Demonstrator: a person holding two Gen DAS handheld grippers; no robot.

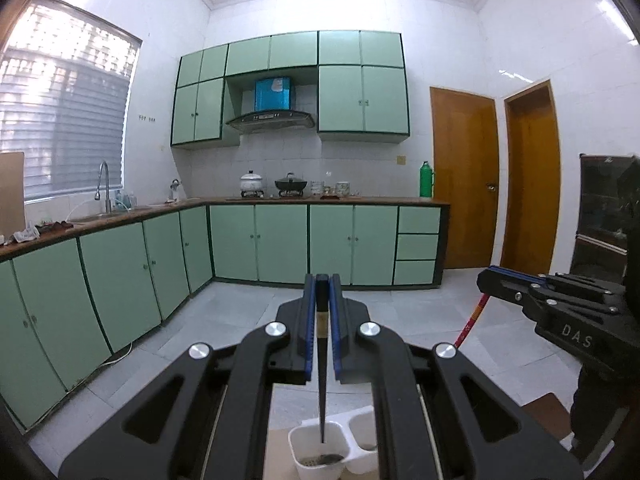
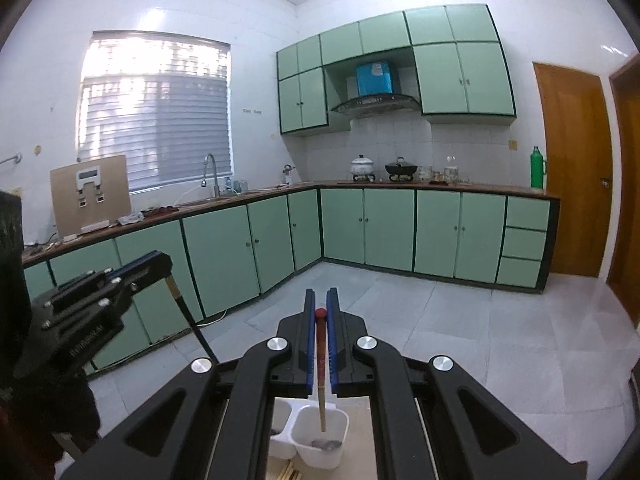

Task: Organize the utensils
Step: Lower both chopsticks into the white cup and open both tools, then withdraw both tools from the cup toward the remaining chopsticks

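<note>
My left gripper [image 1: 322, 280] is shut on a black chopstick [image 1: 322, 400] with a pale band near its top. Its tip hangs over the left compartment of a white two-compartment holder [image 1: 296, 440]. My right gripper [image 2: 321, 294] is shut on a red-topped wooden chopstick [image 2: 321, 364], whose tip hangs over the holder's [image 2: 342, 416] right compartment. Each gripper also shows in the other's view: the right gripper [image 1: 486, 276] with the red chopstick [image 1: 472, 320], and the left gripper [image 2: 160, 260] with the dark chopstick [image 2: 192, 324]. Something dark lies at the bottom of both compartments.
The holder stands on a light brown board [image 1: 280, 452]. Beyond it are a tiled floor [image 2: 460, 320], green lower cabinets [image 1: 280, 240] under a counter with a sink tap [image 1: 104, 184] and pots [image 1: 251, 182], and two brown doors [image 1: 464, 176]. A dark cabinet [image 1: 600, 216] stands at the right.
</note>
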